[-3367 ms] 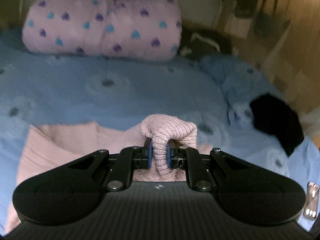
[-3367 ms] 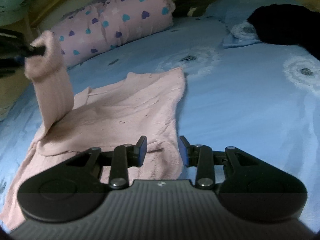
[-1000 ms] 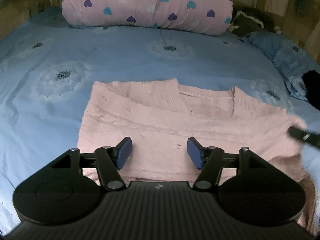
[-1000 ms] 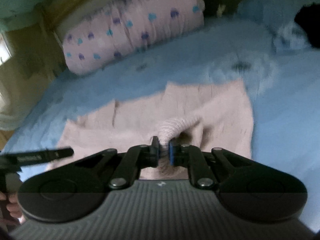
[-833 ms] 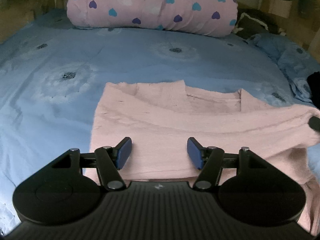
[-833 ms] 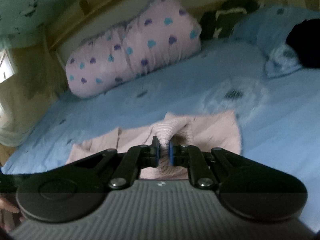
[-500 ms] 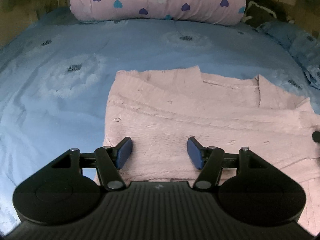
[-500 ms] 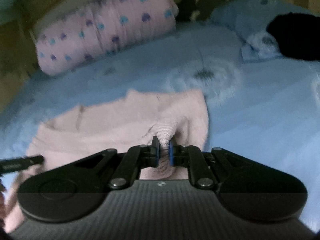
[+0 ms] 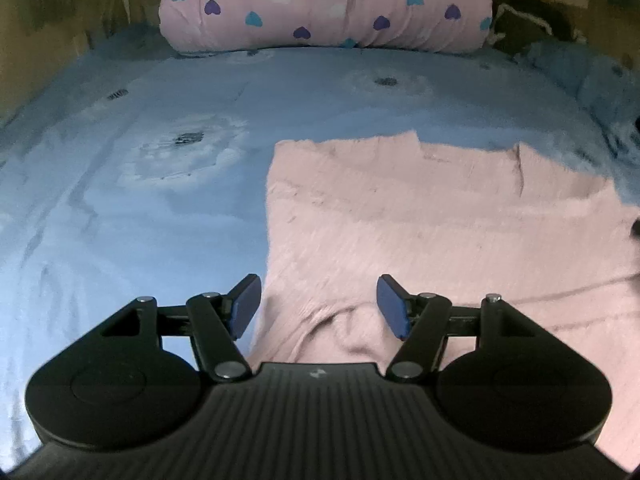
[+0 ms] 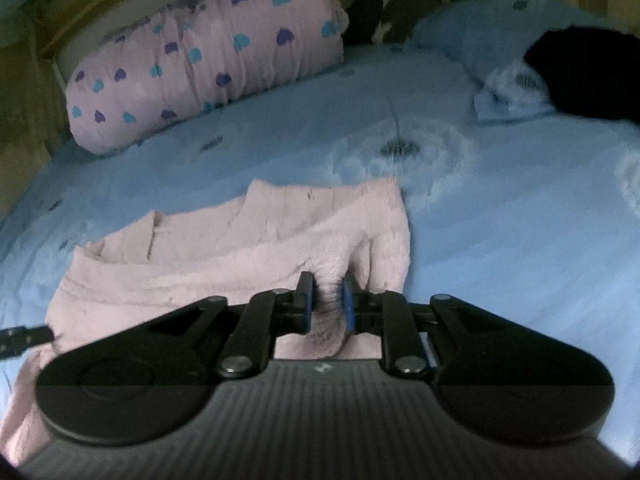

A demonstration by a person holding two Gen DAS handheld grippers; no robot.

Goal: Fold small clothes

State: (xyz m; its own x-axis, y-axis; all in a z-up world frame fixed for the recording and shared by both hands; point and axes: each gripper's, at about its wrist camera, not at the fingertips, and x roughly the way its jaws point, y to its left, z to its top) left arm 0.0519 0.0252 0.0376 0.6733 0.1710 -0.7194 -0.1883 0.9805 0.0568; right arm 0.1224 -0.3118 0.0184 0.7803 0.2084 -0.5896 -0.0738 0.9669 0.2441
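Note:
A pink knit sweater (image 9: 440,220) lies flat on the blue bed sheet (image 9: 120,200), one sleeve folded across its body. My left gripper (image 9: 318,304) is open just above the sweater's near left edge; a rumpled fold lies below its fingers, not pinched. My right gripper (image 10: 326,300) holds the end of the sleeve (image 10: 328,276) low over the sweater (image 10: 200,272). Its jaws are opening, with the knit still filling the narrow gap between the pads. The left gripper's tip (image 10: 20,338) shows at the left edge of the right wrist view.
A rolled pink blanket with hearts (image 9: 320,4) lies across the head of the bed. A black garment (image 10: 588,72) rests on bunched blue bedding (image 10: 500,96) at the far right. A dark bundle (image 9: 528,20) sits in the back corner.
The left gripper slid left to the sweater's left edge, still open. The right gripper brought the sleeve down onto the sweater body, and its jaws have parted slightly.

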